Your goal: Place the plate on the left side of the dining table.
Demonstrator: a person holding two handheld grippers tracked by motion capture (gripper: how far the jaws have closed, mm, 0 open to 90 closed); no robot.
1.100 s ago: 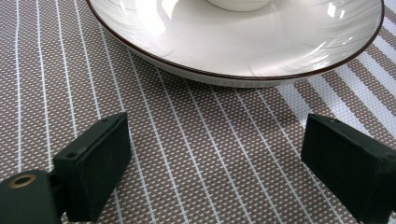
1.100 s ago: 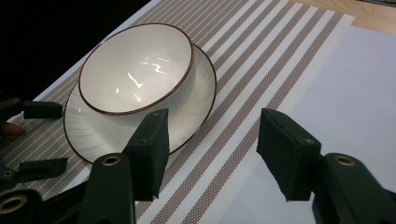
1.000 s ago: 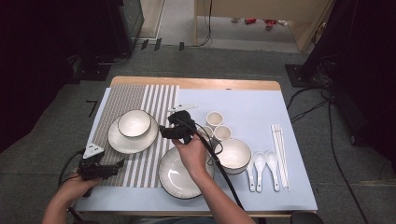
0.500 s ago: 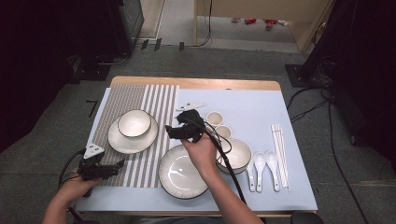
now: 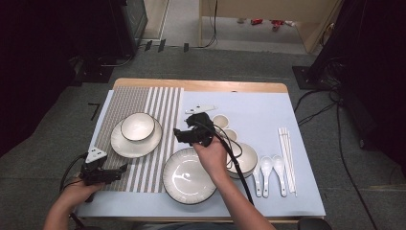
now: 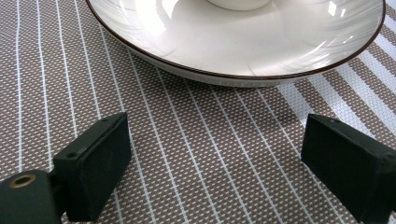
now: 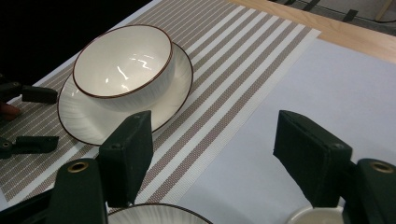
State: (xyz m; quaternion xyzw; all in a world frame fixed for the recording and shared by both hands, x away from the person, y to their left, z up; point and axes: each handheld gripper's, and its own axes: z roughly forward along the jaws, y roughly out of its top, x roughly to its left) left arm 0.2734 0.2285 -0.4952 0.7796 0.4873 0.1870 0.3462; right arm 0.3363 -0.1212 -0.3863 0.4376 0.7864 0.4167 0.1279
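- Your right gripper point(image 5: 181, 136) hangs above the surface point(image 5: 311, 120), over the blue cloth point(image 5: 253, 108) just past the far rim of the large empty plate point(image 5: 187, 176). Its jaws stand spread, have just been opening, and nothing lies between them.
- Ahead of those jaws, in the right gripper view, sits the bowl point(image 7: 123, 65) on its saucer plate point(image 7: 88, 123), both on the striped mat point(image 7: 224, 60). The bowl is upright and empty, well apart from the jaw tips.
- Below the left jaw of that view you see the rim of the large empty plate; below the right jaw, the rim of a small cup point(image 7: 310, 217).
- Your left gripper point(image 5: 119, 168) rests low on the striped mat near the surface's near-left corner. Its jaws stand spread, with bare mat between them.
- Straight ahead of the left jaws, in the left gripper view, is the saucer plate's rim, near but not touching them.
- To the right of your right hand point(image 5: 210, 155) lie another bowl point(image 5: 246, 160), two white spoons point(image 5: 273, 167) and chopsticks point(image 5: 287, 153).
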